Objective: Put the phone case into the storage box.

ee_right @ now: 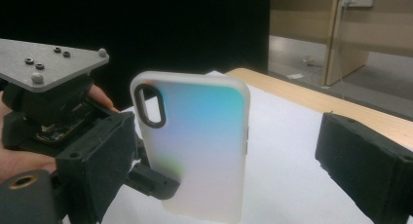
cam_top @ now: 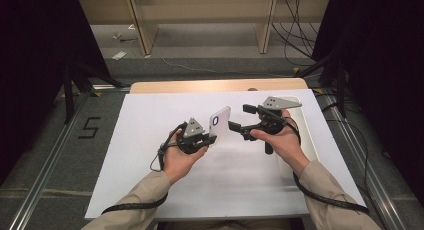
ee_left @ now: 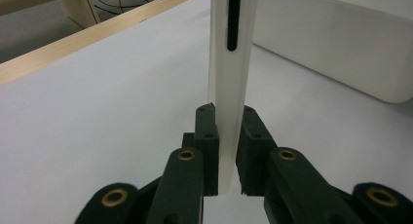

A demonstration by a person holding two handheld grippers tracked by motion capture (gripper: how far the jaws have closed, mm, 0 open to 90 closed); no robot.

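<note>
A frosted white phone case (cam_top: 220,124) with a dark-rimmed camera hole stands upright above the middle of the table. My left gripper (cam_top: 212,138) is shut on its lower end. In the left gripper view the case's thin edge (ee_left: 229,87) rises between the two jaws of that gripper (ee_left: 229,151). My right gripper (cam_top: 240,117) is just right of the case, open, with its jaws pointing at it. In the right gripper view the case's iridescent back (ee_right: 199,146) stands between the wide-spread jaws of the right gripper (ee_right: 229,160), touching neither.
A white sheet (cam_top: 150,155) covers the table, with a wooden edge (cam_top: 215,85) at the far side. A long white box (cam_top: 309,140) lies under and beyond my right hand, also seen as a white box (ee_left: 336,44). Wooden shelving and cables stand beyond the table.
</note>
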